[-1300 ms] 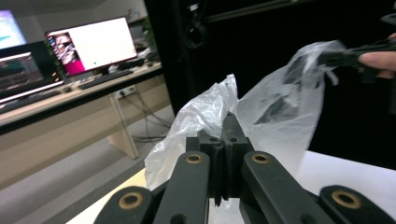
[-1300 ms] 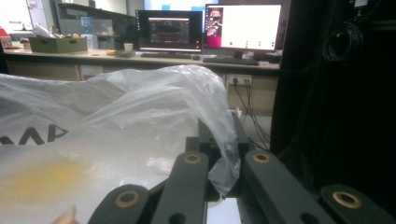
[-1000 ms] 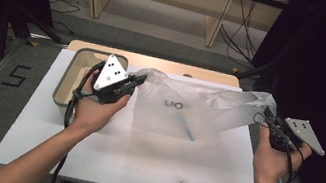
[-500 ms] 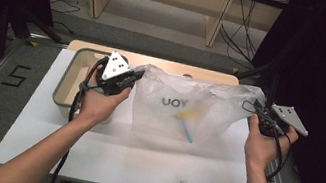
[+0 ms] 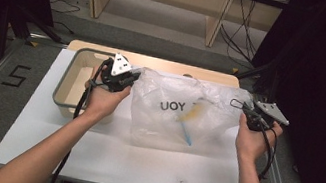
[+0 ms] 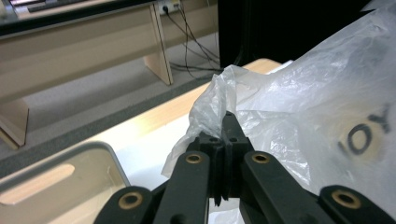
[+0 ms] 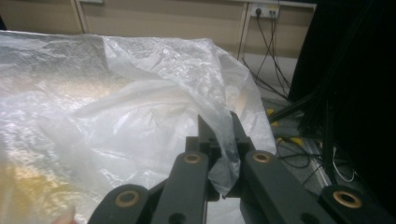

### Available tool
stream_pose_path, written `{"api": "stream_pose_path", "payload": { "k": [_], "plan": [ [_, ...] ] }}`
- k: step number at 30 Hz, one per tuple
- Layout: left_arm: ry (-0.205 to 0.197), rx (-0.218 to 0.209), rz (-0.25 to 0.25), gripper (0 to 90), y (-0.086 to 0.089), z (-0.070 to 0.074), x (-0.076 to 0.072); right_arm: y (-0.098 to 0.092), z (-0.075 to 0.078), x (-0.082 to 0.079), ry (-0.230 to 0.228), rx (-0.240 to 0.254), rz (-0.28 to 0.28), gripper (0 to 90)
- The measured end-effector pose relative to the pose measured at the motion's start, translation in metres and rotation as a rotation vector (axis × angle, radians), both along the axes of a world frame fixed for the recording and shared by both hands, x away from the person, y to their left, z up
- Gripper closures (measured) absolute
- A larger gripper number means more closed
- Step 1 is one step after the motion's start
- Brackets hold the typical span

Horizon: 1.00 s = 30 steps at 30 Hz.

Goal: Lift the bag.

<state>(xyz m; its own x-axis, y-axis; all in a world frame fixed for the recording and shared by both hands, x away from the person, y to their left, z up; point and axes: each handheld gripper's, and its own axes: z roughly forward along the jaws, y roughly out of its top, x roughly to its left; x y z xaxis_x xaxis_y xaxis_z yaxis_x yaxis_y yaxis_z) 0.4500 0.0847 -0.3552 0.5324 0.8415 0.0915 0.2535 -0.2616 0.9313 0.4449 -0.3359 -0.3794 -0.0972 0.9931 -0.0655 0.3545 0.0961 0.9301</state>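
Lowered since a second ago, the clear plastic bag point(image 5: 182, 115) now drapes onto the worktop point(image 5: 104, 152) just beside the tray point(image 5: 68, 82), both corners pinched in my closed left hand-held gripper point(image 5: 134, 75) and right hand-held gripper point(image 5: 244, 107); releasing it remains, I judge.

Yellow-and-blue item point(image 5: 188, 121) inside the plastic bag point(image 5: 165, 122) is too blurred to identify.
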Motion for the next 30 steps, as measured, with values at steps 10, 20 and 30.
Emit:
{"api": "stream_pose_path", "payload": {
  "k": [10,20,30],
  "plan": [
    [0.036,0.020,0.033,89.5,0.002,-0.014,0.012,0.005,-0.013,0.008,0.041,-0.005,0.009,89.8],
    [0.083,0.074,0.067,89.5,0.003,-0.032,0.023,0.007,-0.034,0.014,0.121,-0.012,0.027,89.8],
    [0.098,0.074,0.083,89.5,0.006,-0.040,0.028,0.007,-0.042,0.016,0.148,-0.011,0.028,89.8]
  ]
}}
